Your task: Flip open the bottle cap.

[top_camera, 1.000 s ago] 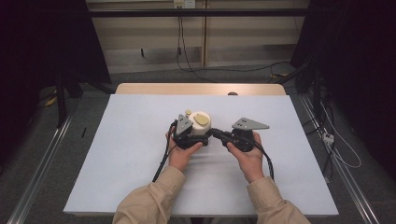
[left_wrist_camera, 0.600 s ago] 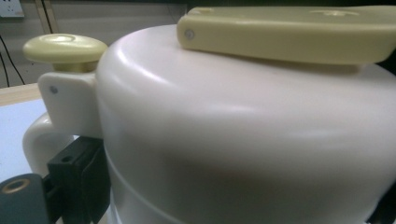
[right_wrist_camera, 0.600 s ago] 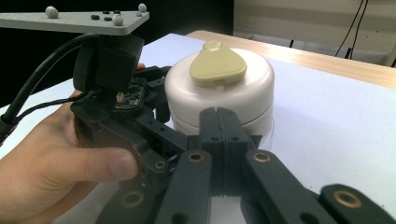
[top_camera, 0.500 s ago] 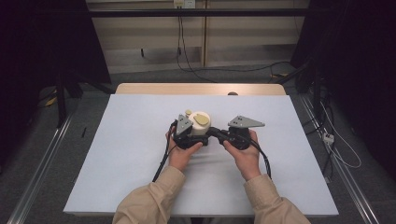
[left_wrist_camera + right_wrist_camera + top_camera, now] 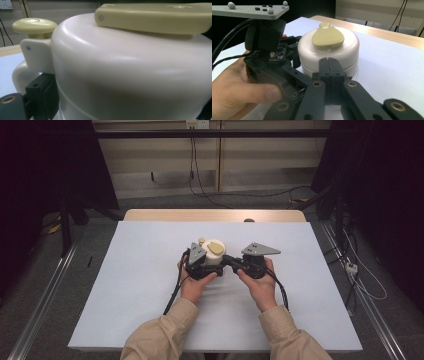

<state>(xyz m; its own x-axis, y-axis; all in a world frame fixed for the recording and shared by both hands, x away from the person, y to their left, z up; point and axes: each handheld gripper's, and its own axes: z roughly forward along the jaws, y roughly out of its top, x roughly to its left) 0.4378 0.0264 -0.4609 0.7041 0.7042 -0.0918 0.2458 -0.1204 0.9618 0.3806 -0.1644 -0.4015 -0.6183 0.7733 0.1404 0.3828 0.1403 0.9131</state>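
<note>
We see a table (image 5: pixel 150 285) covered in a pale blue-white sheet, and we take the cream-white round container (image 5: pixel 214 254) near its middle as our landmark. A bare wooden strip (image 5: pixel 215 215) of the table runs along the far side of the container.

The container itself is a squat drum with a domed lid. In the right gripper view the container (image 5: pixel 329 50) stands upright on the sheet, and a yellowish teardrop-shaped flap (image 5: pixel 327 37) lies flat on its top. In the left gripper view the container (image 5: pixel 130 75) is very close to the camera, with the same flap (image 5: pixel 155 17) on the lid and a small yellow knob (image 5: pixel 34 25) standing on a white bracket at its side, above a looped white handle (image 5: pixel 20 75).

Two sleeved forearms come toward the container from the near edge. The left hand (image 5: pixel 194 285) carries the left gripper (image 5: pixel 200 262), which sits against the container's left side. In the left gripper view one black jaw lies close by the handle at the container's wall and the other barely shows at the opposite edge. We read it as clamped around the container's body.

The right hand (image 5: pixel 257 285) carries the right gripper (image 5: pixel 235 262), just to the container's right. In the right gripper view the right gripper (image 5: pixel 329 66) has its jaws pressed together with nothing between them, their tips right at the container's lower wall.
</note>
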